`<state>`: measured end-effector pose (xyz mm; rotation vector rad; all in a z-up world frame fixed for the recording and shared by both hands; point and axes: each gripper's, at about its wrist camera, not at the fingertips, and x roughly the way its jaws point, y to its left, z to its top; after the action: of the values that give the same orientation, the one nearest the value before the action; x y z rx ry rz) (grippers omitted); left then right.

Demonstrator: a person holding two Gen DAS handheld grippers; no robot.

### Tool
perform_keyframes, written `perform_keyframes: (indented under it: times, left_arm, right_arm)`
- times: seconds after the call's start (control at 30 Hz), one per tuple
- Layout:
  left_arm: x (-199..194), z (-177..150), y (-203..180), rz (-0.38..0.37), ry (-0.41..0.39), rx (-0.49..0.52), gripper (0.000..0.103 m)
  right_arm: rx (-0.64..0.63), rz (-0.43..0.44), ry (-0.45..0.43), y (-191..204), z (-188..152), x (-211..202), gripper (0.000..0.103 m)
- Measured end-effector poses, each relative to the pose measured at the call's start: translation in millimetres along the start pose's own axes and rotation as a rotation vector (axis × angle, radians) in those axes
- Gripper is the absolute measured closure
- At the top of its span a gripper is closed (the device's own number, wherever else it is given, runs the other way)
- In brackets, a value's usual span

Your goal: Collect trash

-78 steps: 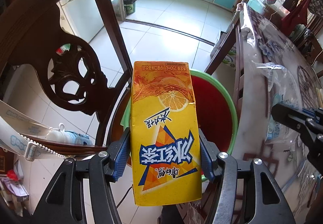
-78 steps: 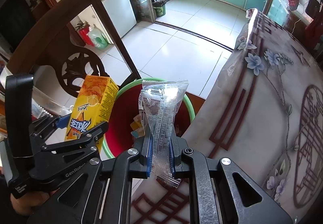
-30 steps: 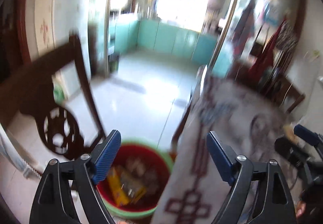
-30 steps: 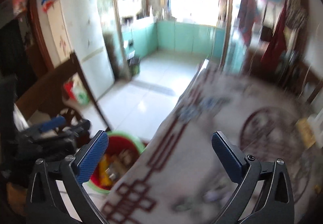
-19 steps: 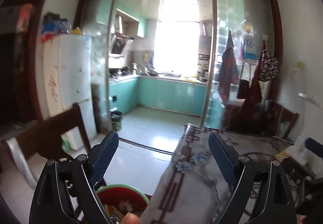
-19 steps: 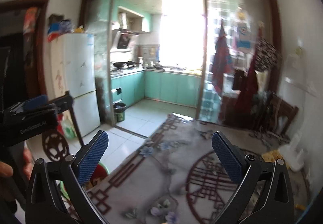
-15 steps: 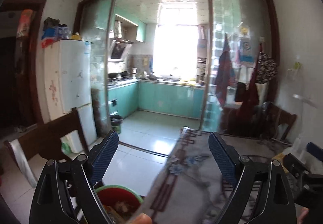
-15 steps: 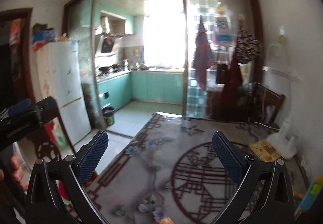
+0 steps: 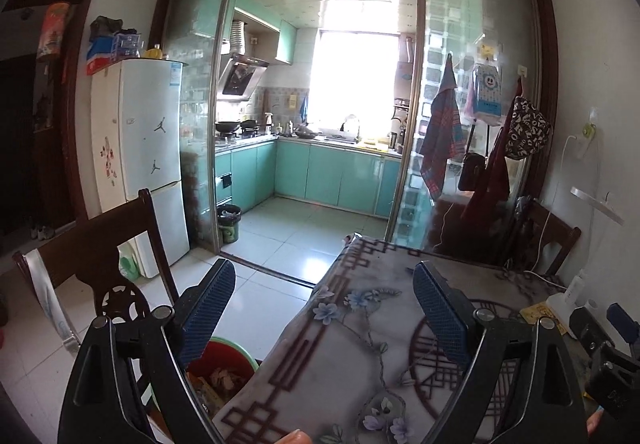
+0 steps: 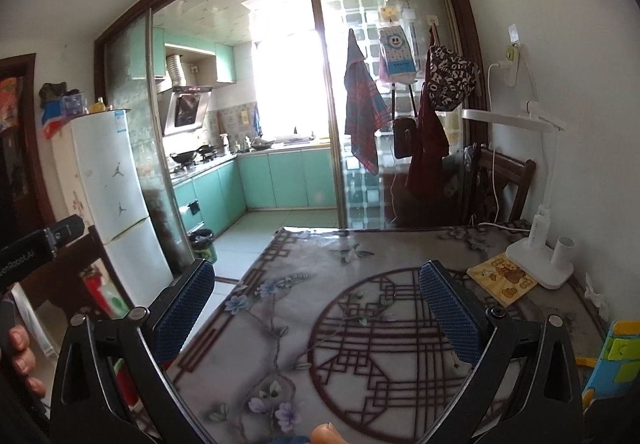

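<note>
Both wrist cameras face across the table [image 9: 360, 344] toward the kitchen [image 10: 280, 172].

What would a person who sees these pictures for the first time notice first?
First, the bright window at the back of the teal kitchen, behind the glass sliding door. Next, the patterned tablecloth that fills the foreground, with a white lamp at its right edge. The left gripper and right gripper both stand open and empty, and a red bin with trash sits low beside the table, left.
</note>
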<state>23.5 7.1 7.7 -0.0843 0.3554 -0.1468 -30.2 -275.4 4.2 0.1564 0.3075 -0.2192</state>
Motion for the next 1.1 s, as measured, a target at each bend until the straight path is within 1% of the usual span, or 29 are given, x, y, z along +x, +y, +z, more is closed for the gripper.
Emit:
perform_keyframes:
  times: [0.1, 0.27, 0.4, 0.67, 1.1]
  left_arm:
    - [-4.2, -0.5, -7.1, 0.009, -0.002, 0.015, 0.012]
    - [-3.5, 1.1, -5.1, 0.009, 0.027, -0.001, 0.012]
    - [-0.8, 0.3, -5.1, 0.025, 0.039, 0.005, 0.012]
    - [1.7, -1.8, -5.5, 0.030, 0.053, 0.008, 0.012]
    - [1.8, -5.5, -4.7, 0.011, 0.068, 0.000, 0.012]
  right_arm:
    - [-0.002, 0.016, 0.008, -0.9, -2.3, 1.1, 0.000]
    - [-0.014, 0.036, 0.015, -1.3, -4.1, 2.8, 0.000]
    - [-0.012, 0.048, 0.020, -0.7, -4.4, 3.6, 0.000]
    - [-0.016, 0.056, 0.048, -1.4, -6.5, 8.7, 0.000]
    - [-0.027, 0.060, 0.068, -1.7, -11.0, 9.2, 0.000]
